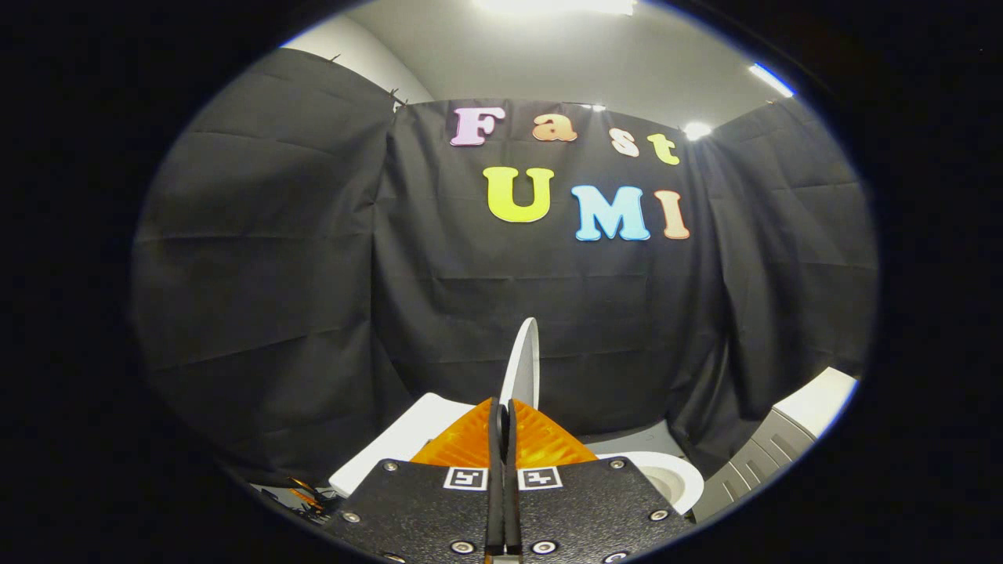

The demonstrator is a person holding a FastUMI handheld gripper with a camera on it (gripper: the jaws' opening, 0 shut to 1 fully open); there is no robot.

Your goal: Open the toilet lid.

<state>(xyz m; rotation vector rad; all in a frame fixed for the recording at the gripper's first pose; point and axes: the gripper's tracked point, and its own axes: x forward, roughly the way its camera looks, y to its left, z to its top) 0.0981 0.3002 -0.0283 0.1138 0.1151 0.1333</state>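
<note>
Hand-held gripper (502, 415) pinches raised toilet lid (523, 364)

One camera, riding on the gripper (502, 407), looking forward along the two orange fingers (462, 442), which sit pressed together on the thin edge of the raised toilet lid (523, 362). It sits low and very close to the toilet: bowl rim (666, 468) just right of the fingers, tank (400, 439) left. It faces the black cloth wall (313, 274) and tilts up enough to catch the ceiling lights (556, 6).
</note>
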